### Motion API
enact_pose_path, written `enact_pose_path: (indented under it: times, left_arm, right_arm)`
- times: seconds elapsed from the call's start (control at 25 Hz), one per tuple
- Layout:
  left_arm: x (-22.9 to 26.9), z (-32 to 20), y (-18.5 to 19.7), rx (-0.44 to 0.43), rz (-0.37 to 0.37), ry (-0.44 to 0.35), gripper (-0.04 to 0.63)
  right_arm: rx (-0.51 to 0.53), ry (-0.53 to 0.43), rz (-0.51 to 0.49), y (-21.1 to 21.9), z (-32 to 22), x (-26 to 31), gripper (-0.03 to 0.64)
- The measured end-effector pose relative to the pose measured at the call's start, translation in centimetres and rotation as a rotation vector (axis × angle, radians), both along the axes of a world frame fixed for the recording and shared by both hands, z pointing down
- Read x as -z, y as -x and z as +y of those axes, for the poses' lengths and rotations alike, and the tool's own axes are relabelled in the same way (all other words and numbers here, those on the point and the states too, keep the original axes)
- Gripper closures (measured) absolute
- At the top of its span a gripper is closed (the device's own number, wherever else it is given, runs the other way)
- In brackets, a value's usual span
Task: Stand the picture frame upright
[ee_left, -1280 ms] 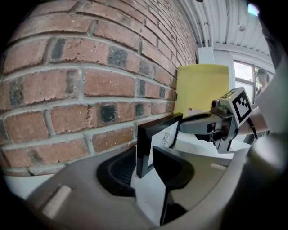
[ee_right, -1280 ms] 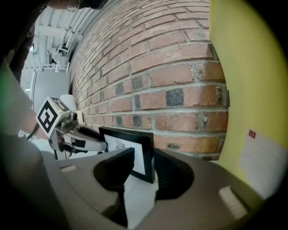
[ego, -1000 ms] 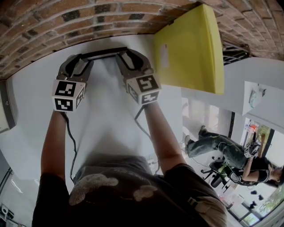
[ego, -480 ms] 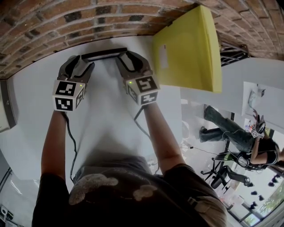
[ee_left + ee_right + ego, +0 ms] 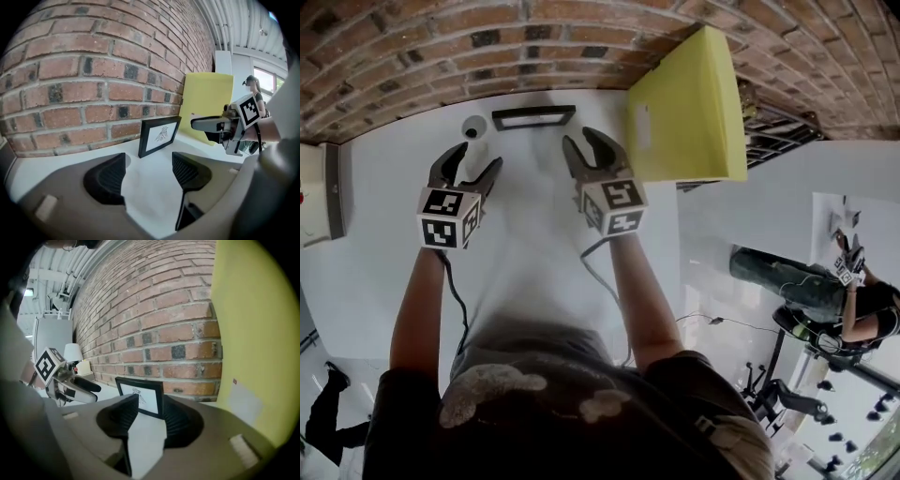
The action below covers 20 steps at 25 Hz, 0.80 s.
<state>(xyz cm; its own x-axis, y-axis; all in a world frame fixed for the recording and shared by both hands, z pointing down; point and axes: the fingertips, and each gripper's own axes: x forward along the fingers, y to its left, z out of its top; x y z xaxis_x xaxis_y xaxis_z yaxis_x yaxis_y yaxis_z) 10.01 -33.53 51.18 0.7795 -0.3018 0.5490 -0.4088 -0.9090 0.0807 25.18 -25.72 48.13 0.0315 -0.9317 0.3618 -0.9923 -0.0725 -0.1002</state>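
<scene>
**Against the brick wall [image 5: 412, 37]: picture frame [image 5: 533, 117] upright**

Stands on its long edge on the white table [image 5: 525, 244], long axis along the wall, picture side turned toward both grippers. Carries a small dark sketch. On the yellow board [image 5: 689, 103] beside it, a pale label [image 5: 642, 127], print too small to read. Empty left gripper [image 5: 476, 157], jaws opening; empty right gripper [image 5: 583, 141], jaws apart.

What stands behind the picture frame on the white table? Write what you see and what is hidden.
A brick wall rises close behind the upright picture frame. The frame's back, any prop, and whether it touches the wall are covered by the frame itself.
</scene>
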Motion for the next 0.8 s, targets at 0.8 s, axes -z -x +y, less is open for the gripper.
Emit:
enact_pose_path:
  times: [0.8]
  left_arm:
    - [8.6, 8.5, 10.0, 0.095, 0.155, -0.107, 0.293]
  right_arm:
    - [0.079, -0.124, 0.109, 8.6, 7.1, 10.0, 0.502]
